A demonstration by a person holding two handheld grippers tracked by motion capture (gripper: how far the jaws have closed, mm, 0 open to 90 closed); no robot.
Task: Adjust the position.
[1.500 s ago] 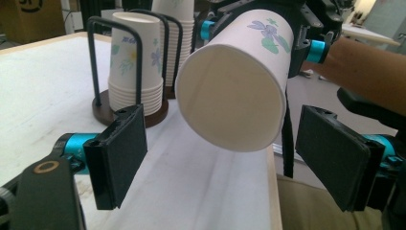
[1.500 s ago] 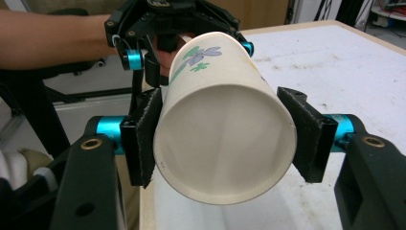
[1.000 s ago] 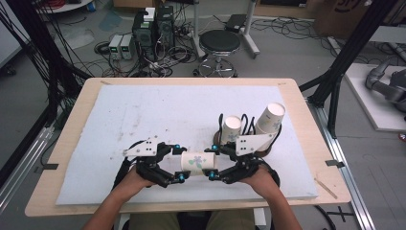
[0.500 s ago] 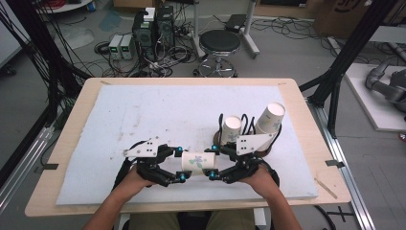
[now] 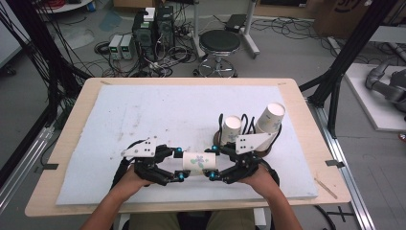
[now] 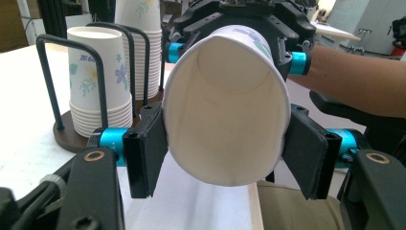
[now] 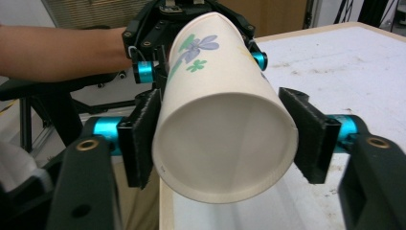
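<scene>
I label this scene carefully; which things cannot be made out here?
Left gripper view: taller stack of white flowered paper cups, top cut off by the upper edge.
High view: print on the sideways white flowered paper cup, too small to read.
Left gripper view: dark round rack base, mostly under cups.

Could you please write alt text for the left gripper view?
The left gripper's jaws have just been closing and squeeze a paper cup; beyond it, the right gripper's jaws have just been opening. Stacked cups stand in a rack at left.
</scene>
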